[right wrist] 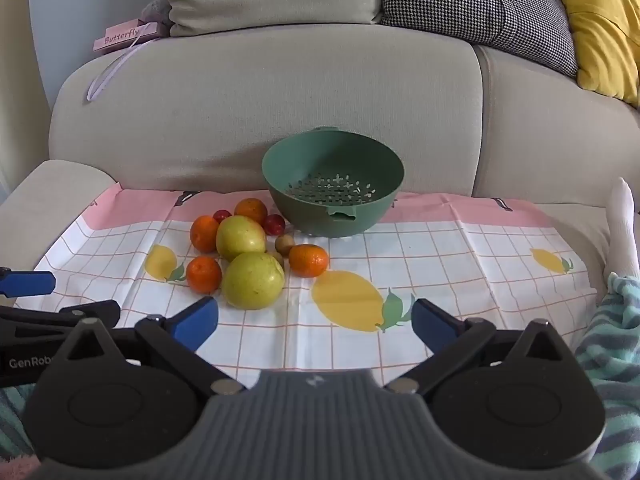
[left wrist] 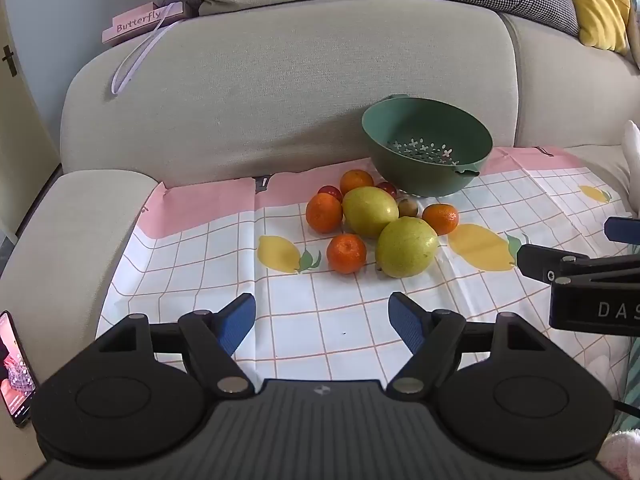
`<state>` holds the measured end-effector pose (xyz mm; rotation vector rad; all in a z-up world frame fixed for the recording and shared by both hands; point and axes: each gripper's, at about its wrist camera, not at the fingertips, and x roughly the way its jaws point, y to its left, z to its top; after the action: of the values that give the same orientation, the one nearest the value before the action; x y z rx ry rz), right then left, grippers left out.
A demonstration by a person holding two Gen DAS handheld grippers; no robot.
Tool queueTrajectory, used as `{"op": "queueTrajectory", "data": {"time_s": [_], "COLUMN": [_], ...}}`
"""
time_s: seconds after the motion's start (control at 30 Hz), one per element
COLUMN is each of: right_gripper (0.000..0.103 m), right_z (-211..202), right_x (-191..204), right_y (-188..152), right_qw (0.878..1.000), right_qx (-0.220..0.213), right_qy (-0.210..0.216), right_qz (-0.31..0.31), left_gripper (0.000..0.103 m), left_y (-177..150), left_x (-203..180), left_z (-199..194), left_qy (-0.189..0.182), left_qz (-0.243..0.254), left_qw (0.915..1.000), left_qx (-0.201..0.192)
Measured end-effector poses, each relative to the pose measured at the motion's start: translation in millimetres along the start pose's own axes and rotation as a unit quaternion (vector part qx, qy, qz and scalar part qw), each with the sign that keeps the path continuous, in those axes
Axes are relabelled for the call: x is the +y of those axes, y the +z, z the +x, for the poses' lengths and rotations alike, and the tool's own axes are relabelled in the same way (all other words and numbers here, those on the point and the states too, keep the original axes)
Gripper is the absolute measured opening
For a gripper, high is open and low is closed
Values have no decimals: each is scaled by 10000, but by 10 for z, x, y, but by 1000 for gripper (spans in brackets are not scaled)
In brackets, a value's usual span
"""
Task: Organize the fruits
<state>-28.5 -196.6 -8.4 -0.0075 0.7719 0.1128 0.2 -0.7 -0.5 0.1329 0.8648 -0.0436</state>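
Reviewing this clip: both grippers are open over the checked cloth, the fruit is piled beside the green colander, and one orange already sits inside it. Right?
Not quite: the green colander is empty, as the right wrist view shows. Every orange lies on the checked cloth. The rest holds.

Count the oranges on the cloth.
4: back orange nearest the colander, left orange, front orange, right orange. More may hide behind the pears.

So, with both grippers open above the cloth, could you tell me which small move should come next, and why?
Probably ease the right gripper forward onto the nearest green pear. Its fingers stand open and hold nothing, every fruit lies outside the green colander, and that pear is closest.
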Motion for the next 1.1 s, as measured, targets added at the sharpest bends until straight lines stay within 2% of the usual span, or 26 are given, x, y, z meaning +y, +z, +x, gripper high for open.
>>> {"op": "queueTrajectory", "data": {"time_s": [0.33,1.1], "right_gripper": [99,99], "right_z": [-67,61], "right_x": [-45,-3], "right_y": [-42,-58], "right_qw": [10000,9995], "right_qx": [83,302], "right_qy": [23,-39], "right_qz": [-13,54], "left_gripper": [89,89], "left_y": [-57,-89], "left_x": [-1,24], "left_z": [-29,-35], "left_qy": [-17,-42], "left_qz": [-25,-17], "left_qw": [10000,10000], "left_qx": [19,34]}}
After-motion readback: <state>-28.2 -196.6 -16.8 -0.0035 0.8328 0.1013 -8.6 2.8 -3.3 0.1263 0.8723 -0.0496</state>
